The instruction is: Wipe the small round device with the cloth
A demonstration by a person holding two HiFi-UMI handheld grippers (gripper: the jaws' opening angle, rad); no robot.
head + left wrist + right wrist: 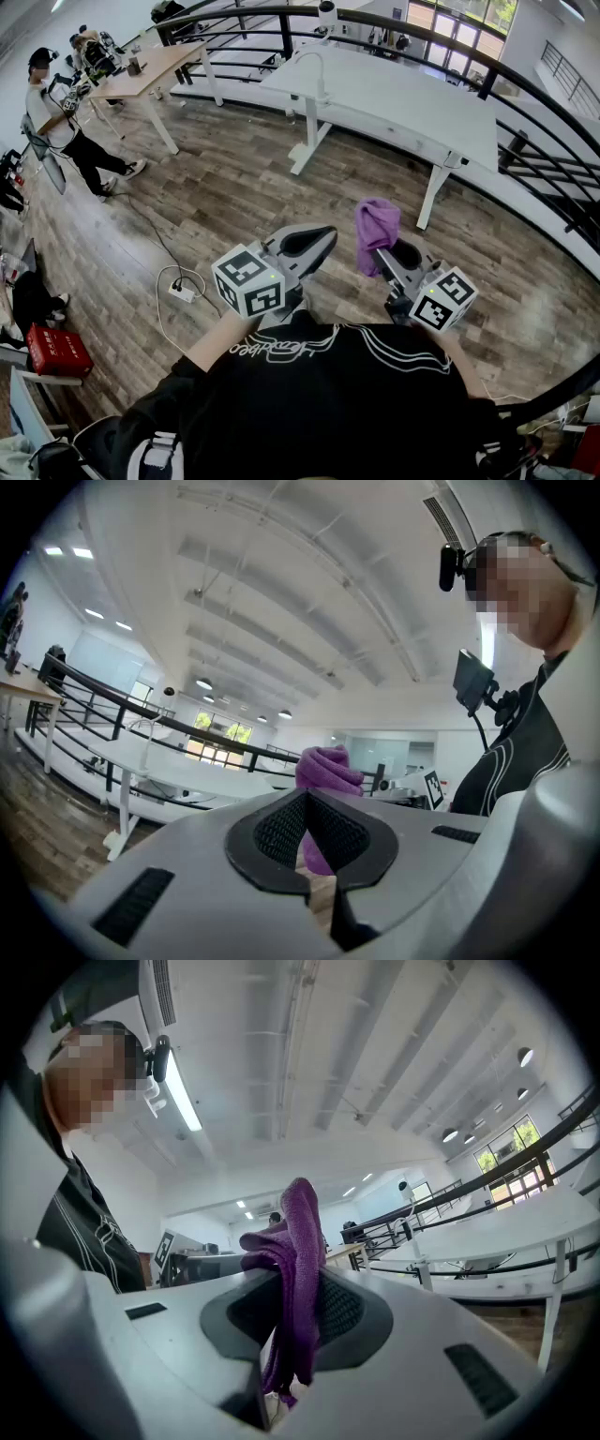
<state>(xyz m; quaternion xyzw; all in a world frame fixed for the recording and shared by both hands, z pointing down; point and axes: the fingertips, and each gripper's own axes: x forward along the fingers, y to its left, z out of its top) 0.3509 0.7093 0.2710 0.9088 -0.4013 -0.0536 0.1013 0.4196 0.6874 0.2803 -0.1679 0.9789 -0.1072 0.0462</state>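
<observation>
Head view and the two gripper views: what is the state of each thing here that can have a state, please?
Left gripper, jaws shut, nothing held between them.
Right gripper, jaws shut on the purple cloth.
Purple cloth, bunched and clamped, its top standing up above the jaws.

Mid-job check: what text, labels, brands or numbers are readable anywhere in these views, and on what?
No text reads clearly.
Black shirt: white cursive script, too blurred to read.
Cubes on the left gripper and right gripper: black-and-white square patterns only, no letters or numbers.
Purple cloth: no tag or print showing.
Red box: any print is too small to read.
</observation>
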